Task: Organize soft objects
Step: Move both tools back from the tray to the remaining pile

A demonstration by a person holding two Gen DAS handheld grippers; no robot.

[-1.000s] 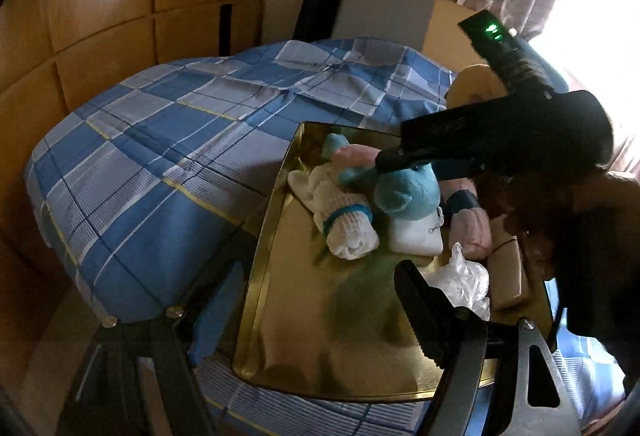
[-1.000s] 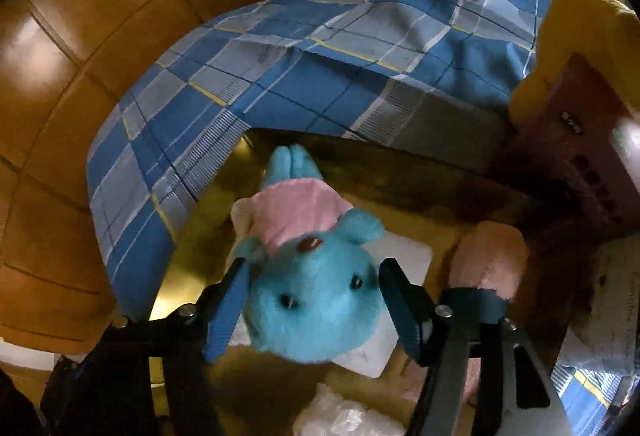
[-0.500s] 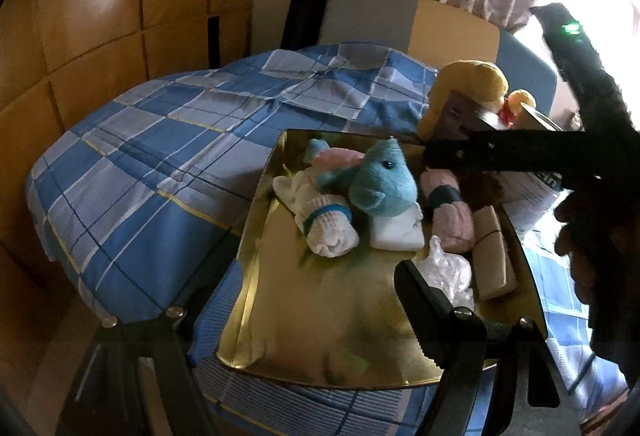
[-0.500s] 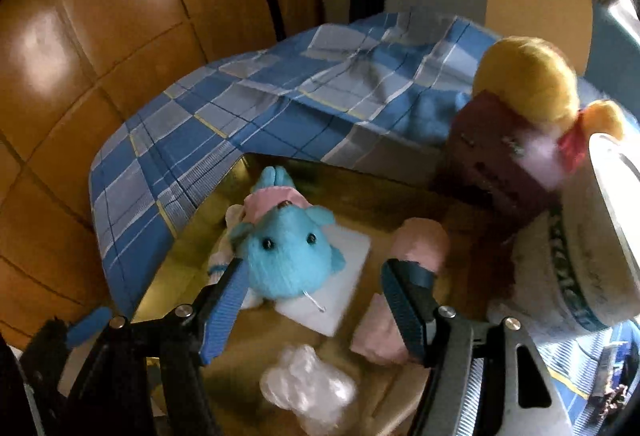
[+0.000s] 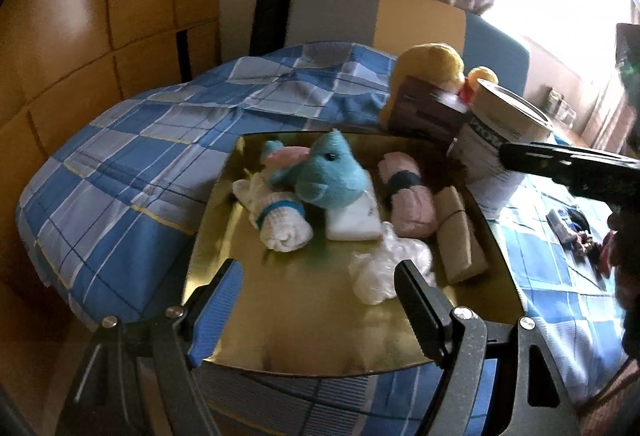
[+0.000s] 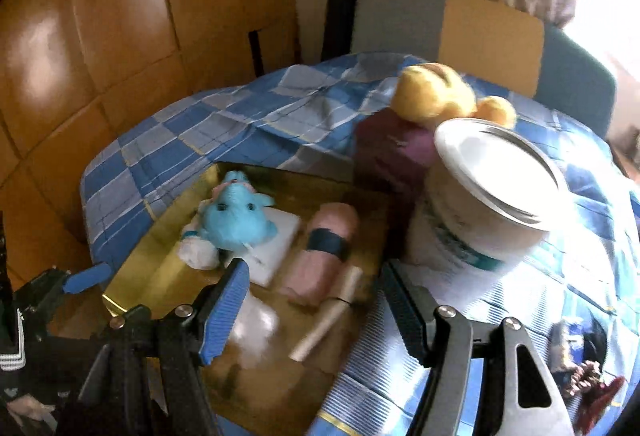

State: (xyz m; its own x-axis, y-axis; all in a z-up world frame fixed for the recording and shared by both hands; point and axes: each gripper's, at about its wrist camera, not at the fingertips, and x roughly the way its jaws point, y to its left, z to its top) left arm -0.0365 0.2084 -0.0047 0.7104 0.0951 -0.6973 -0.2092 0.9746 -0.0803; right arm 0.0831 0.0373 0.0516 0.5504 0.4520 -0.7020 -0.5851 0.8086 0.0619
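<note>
A gold tray [image 5: 304, 320] lies on a blue checked cloth. In it lie a blue plush toy [image 5: 330, 178] in a pink top, a rolled white sock [image 5: 280, 224], a white folded pad [image 5: 354, 222], a pink roll with a dark band [image 5: 408, 198], a beige roll [image 5: 460, 236] and a crumpled clear bag [image 5: 384, 268]. My left gripper [image 5: 320, 306] is open and empty over the tray's near part. My right gripper [image 6: 314, 302] is open and empty, back from the tray, above the pink roll [image 6: 328, 248] and beige roll [image 6: 332, 316]. The blue plush [image 6: 236, 220] lies free.
A yellow plush [image 6: 436, 96], a dark maroon box [image 6: 388, 148] and a large lidded tub [image 6: 492, 188] stand right of the tray. Small dark items [image 6: 580, 356] lie on the cloth at the far right. Wooden panels [image 5: 100, 16] and a chair back [image 5: 380, 16] stand behind.
My right gripper has let go of the blue plush and pulled back and up to the right. The plush now lies in the tray. The left gripper's view has drawn back slightly.
</note>
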